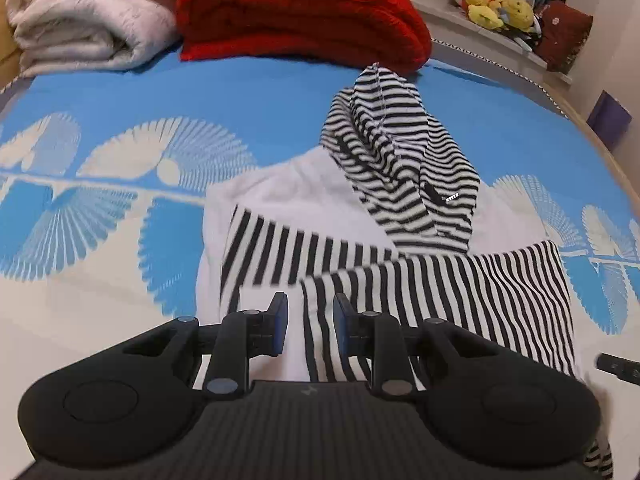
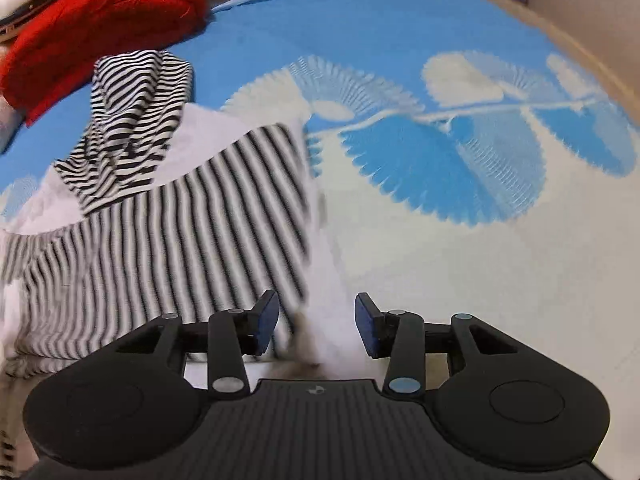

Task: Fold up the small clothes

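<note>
A small white hoodie (image 1: 288, 188) with black-and-white striped hood (image 1: 404, 160) and striped sleeves (image 1: 480, 296) lies on the blue and white patterned bed cover (image 1: 120, 92). The sleeves are folded across the body. My left gripper (image 1: 310, 322) is open just above the near part of the hoodie, where the two sleeves meet. In the right wrist view the hoodie (image 2: 208, 132) lies to the left, hood (image 2: 128, 120) at the far end, and its white edge runs between the fingers of my open right gripper (image 2: 316, 322). The cloth there is blurred.
A folded red blanket (image 1: 296, 12) and a folded cream blanket (image 1: 84, 20) lie at the far side of the bed. A shelf with yellow plush toys (image 1: 496, 4) stands beyond the bed's far right edge. The red blanket (image 2: 96, 16) also shows in the right wrist view.
</note>
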Demonstrator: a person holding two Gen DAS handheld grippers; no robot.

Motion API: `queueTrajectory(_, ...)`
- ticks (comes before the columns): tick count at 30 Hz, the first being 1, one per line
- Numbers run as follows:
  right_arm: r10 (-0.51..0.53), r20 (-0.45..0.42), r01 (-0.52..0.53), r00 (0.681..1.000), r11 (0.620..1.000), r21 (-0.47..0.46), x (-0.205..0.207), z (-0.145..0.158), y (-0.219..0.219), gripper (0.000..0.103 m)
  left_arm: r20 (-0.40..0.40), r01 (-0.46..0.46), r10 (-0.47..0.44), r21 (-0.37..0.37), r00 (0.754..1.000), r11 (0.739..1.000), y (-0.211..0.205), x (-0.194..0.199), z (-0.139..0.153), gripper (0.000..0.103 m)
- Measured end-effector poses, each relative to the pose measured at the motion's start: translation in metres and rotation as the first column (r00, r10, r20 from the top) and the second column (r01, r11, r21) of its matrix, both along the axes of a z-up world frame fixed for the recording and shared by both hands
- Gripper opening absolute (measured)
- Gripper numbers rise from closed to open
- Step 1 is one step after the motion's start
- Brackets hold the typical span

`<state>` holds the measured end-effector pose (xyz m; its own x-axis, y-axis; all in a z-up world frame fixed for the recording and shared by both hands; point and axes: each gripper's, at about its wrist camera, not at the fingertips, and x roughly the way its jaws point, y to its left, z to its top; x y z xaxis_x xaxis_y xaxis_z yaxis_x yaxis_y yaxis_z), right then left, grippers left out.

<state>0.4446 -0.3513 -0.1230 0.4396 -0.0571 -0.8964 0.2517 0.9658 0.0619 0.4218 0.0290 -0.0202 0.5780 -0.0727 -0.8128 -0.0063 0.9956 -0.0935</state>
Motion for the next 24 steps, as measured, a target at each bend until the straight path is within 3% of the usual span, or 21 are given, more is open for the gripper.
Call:
queueTrajectory(4,0.003,-0.008,-0.004,1.000,0.992,-0.130,-0.005,0.001,-0.020,0.044,0.047,0.047,-0.049,0.047,0.998,0.998,-0.008,0.039,0.005,0.027)
queueTrajectory(9,0.025,-0.032,-0.031,0.999,0.973,-0.230,-0.009,-0.005,-0.033,0.044,0.107,0.105,-0.116,0.105,0.988,0.989,-0.024,0.120,0.004,0.027)
queueTrajectory(15,0.029,-0.069,-0.046,0.997,0.967,-0.249,-0.006,-0.015,-0.036,0.044,0.139,0.113,-0.131,0.132,0.982,0.985,-0.040,0.236,-0.019,0.027)
queueTrajectory(20,0.048,-0.095,-0.069,0.994,0.969,-0.238,-0.005,-0.023,-0.030,0.044,0.116,0.043,-0.053,0.088,0.992,0.995,-0.036,0.332,-0.054,0.028)
queueTrajectory(24,0.043,-0.092,-0.064,0.995,0.970,-0.233,-0.001,-0.023,-0.028,0.044,0.117,0.017,-0.019,0.020,0.993,1.000,-0.038,0.387,-0.073,0.063)
